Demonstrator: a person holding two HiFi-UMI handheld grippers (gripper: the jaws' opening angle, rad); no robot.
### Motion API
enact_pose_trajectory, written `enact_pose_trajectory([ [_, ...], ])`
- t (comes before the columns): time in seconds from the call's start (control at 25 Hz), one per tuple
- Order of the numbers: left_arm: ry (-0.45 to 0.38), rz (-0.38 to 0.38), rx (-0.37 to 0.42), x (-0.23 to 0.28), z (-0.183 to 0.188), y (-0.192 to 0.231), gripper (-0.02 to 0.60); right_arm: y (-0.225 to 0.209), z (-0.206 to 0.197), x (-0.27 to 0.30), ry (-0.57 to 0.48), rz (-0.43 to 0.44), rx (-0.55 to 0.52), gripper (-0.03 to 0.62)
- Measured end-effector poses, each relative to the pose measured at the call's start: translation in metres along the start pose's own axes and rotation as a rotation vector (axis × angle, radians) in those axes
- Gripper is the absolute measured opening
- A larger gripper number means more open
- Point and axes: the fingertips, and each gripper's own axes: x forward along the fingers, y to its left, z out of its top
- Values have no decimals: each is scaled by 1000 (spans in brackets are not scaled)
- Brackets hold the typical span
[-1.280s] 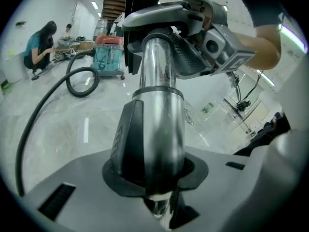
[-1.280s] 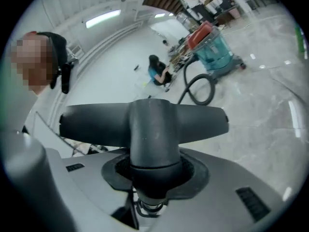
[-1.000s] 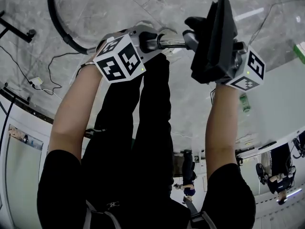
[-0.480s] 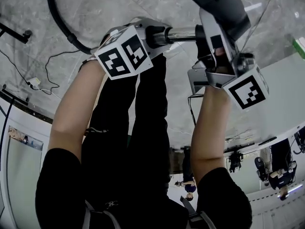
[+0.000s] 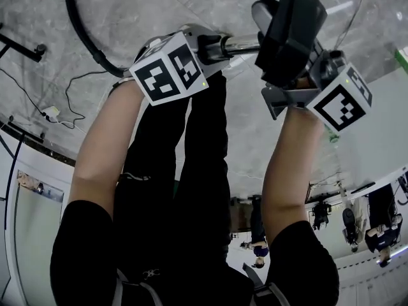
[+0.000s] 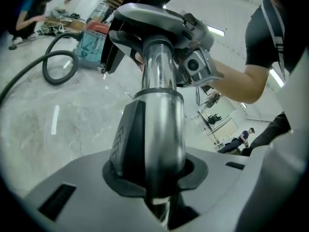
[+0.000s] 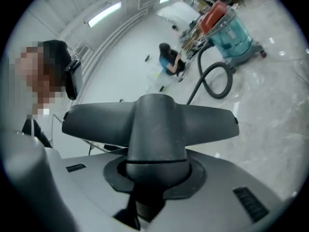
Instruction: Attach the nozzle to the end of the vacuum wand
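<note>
marble floor (image 5: 140, 11): fills the top of the head view, well below both hands, so the joining is done in mid-air. vacuum canister (image 6: 94, 45): upper left of the left claw view, standing on the floor. hose (image 5: 72, 18): dark curve at upper left. wand (image 6: 158, 81): chrome tube rising through frame centre. left claw (image 6: 154, 187) is clamped on its dark collar, probably to brace it against the push. nozzle (image 7: 154, 124): t-shaped head, meeting the wand's tip; whether it is fully seated cannot be told. right claw (image 7: 154, 180): jaws have just been closing, gripping the nozzle's neck to steer it on.
</note>
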Motion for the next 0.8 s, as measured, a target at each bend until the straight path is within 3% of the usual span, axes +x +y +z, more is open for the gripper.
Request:
enact_pose_trajectory([
  [0.12, -39, -40, 11, -5, 13, 2, 123, -1, 20, -5, -154, -3, 30, 124],
  [0.24, -57, -130, -13, -9, 14, -9, 123, 0, 23, -3, -191, 38, 28, 124],
  [0.4, -51, -72, -40, -6, 12, 6, 123, -4, 18, 4, -156, 58, 21, 126],
  [0.56, -59, -47, -26, 1, 14, 12, 123, -11, 8, -8, -17, 40, 9, 146],
  [0.8, -39, -30, 13, 15, 19, 9, 123, -12, -7, -32, 374, 89, -53, 170],
])
